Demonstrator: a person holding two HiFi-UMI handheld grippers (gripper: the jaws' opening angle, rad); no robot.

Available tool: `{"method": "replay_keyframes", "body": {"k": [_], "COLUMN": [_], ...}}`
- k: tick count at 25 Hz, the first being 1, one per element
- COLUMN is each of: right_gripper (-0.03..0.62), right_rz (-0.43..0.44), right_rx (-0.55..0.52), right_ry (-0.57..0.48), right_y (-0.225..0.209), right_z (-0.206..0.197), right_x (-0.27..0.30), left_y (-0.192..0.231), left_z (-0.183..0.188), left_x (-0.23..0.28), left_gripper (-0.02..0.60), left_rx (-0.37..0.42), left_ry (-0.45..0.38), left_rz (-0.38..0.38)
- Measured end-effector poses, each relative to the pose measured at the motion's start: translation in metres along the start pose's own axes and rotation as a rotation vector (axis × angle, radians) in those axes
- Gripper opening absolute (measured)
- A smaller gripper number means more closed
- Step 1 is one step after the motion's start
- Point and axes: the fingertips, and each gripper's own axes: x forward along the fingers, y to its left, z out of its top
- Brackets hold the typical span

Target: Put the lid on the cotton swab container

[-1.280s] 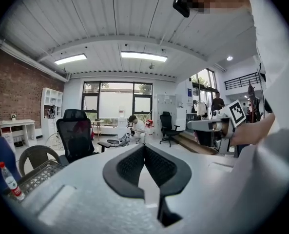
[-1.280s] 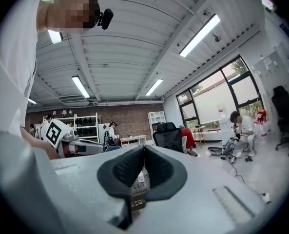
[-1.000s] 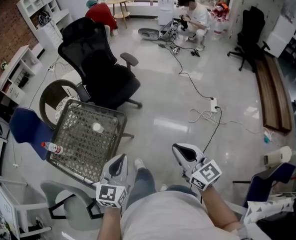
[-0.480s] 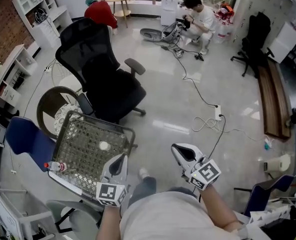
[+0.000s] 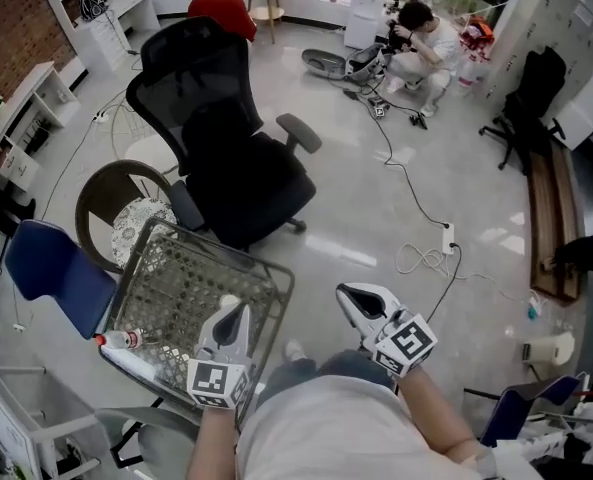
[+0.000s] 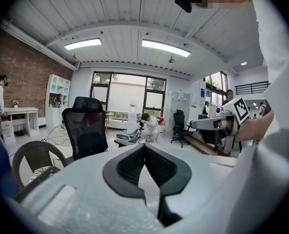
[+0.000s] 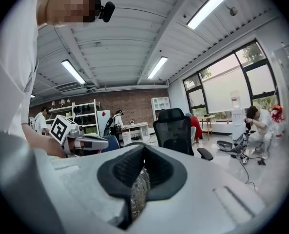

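Grey wire mesh as table top [image 5: 171, 280], low left in the head view, close to a black office chair [image 5: 236, 158], a brown wicker chair [image 5: 106, 193] and a blue seat [image 5: 51, 268]. On the mesh, a small white round piece [image 5: 226, 302], just past the tips of the left gripper [image 5: 234, 320] and partly covered by it. Probably the cotton swab container or its lid, but too small to tell which, and no second part found in any view. Near the table's near-left edge, a plastic bottle [image 5: 119, 340] lying on its side.

Left gripper: jaws pressed together, nothing between them, pointing out over the room. Right gripper [image 5: 361, 303]: likewise clenched and empty, held apart from the table, with only a strip of the mesh visible through the slit under the pads.

Task judged as not begun: nothing grasped, no lid on anything.

Possible trouble from here:
- Reaching down with clenched jaws and so pushing the light white piece across the mesh, maybe off the edge, instead of taking it. Need to open first.
- Grasping the wrong part, for lack of knowing container from lid. Better to look closer before closing.
- Pressing from above on open mesh, an uneven support, and so tipping or catching a small pot or lid.
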Motion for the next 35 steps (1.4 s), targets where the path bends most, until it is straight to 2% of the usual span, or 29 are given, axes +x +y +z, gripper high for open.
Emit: {"method": "replay_keyframes", "body": {"k": [5,10,19,29,35], "right_gripper": [0.005,0.005,0.005,0.005,0.005], "right_rz": [0.085,0.183,0.415,0.727,0.876], "right_rx": [-0.028,-0.039,-0.042,-0.138,-0.175], "right_ry": [0.055,0.108,0.200,0.375,0.469], "right_y": [0.012,0.023,0.029,0.043,0.057], "right_z": [-0.004,-0.012,-0.034,-0.092,-0.135], "right_x": [0.045,0.089,0.178,0.246,0.261], "left_y": [0.036,0.065,0.114,0.145,0.144], "left_z": [-0.012,-0.026,-0.049,-0.081,-0.112], "left_x": [-0.011,-0.023,-0.025,-0.018,-0.014], "left_gripper": [0.009,0.009,0.009,0.009,0.009], "left_rx": [-0.022,-0.080,-0.160,-0.265,-0.335], "left_ry": [0.014,0.038,0.104,0.200,0.261], "left_rz": [0.075,0.166,0.348,0.562,0.649]}}
